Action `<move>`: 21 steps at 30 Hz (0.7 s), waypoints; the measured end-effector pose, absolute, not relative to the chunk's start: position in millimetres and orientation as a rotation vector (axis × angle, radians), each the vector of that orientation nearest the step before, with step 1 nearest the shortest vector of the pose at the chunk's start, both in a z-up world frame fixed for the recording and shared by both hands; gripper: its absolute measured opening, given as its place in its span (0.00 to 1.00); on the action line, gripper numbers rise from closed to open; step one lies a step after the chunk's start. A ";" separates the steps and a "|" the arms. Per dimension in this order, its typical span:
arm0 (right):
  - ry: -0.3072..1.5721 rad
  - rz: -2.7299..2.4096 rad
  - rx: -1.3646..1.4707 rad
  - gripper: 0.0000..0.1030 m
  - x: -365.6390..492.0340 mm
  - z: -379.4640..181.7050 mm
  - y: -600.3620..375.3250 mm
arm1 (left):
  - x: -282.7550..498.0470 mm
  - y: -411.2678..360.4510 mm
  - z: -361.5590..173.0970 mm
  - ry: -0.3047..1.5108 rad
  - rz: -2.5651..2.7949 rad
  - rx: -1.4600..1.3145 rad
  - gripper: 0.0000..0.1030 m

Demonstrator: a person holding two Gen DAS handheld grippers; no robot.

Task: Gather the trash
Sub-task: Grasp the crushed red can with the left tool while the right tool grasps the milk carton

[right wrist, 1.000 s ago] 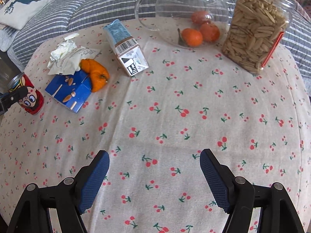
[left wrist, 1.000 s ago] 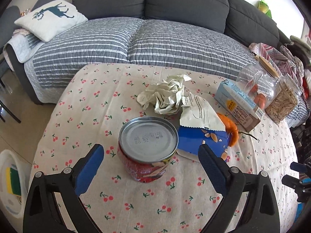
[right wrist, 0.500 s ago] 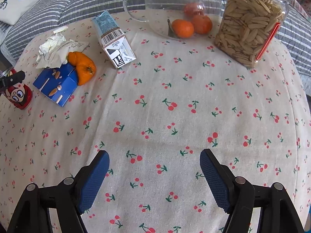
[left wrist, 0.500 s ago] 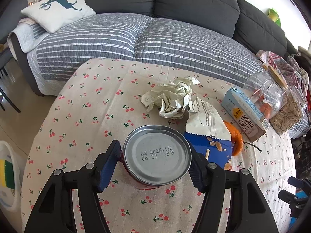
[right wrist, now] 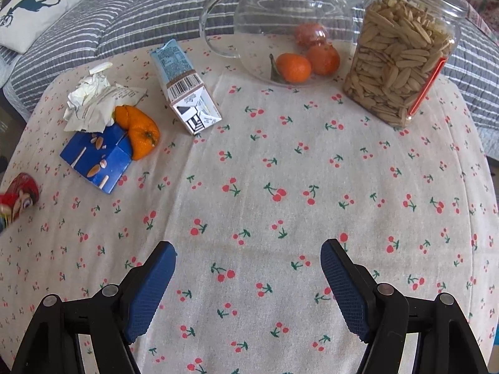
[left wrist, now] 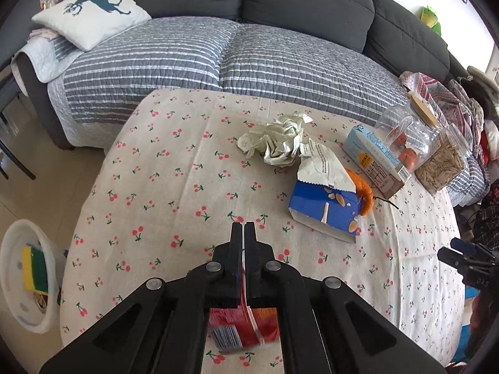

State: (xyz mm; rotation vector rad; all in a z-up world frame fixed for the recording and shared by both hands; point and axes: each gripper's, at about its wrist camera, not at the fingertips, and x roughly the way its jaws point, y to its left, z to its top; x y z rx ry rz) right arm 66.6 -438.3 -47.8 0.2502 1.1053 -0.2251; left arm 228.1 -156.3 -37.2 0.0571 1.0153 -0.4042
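In the left wrist view my left gripper (left wrist: 244, 227) is shut, its two fingers pressed together with nothing between them. The red can (left wrist: 243, 327) lies tipped on the cherry-print tablecloth (left wrist: 162, 187) beneath the fingers; the right wrist view shows the can (right wrist: 18, 193) on its side at the far left. Ahead lie crumpled paper (left wrist: 274, 143), a white wrapper (left wrist: 321, 168), a blue box (left wrist: 324, 215) strewn with seed shells, and orange peel (left wrist: 361, 190). My right gripper (right wrist: 248, 283) hangs open over bare cloth, holding nothing.
A milk carton (right wrist: 184, 90), a glass teapot (right wrist: 280, 15) holding tangerines and a jar of seeds (right wrist: 402, 59) stand at the table's far side. A white bin (left wrist: 18, 280) sits on the floor to the left. A grey sofa (left wrist: 218, 56) lies beyond.
The left jaws closed around the upright can, then shut completely; the can slipped out and now lies tipped under the fingers. The right gripper stayed open and hardly moved.
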 end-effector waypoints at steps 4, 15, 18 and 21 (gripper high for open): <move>1.087 -0.220 0.255 0.78 77.6 -43.2 -436.1 | 230.8 -147.6 -43.4 1.057 -0.456 0.026 0.04; 1.104 -0.205 0.274 0.78 108.3 -54.6 -430.1 | 232.3 -153.3 -75.3 1.248 -0.461 0.119 0.65; 1.108 -0.206 0.274 0.78 115.0 -57.0 -431.2 | 222.5 -167.0 -84.8 1.290 -0.477 0.190 0.68; 1.110 -0.209 0.279 0.78 124.7 -59.4 -435.2 | 213.6 -175.7 -98.4 1.326 -0.460 0.256 0.69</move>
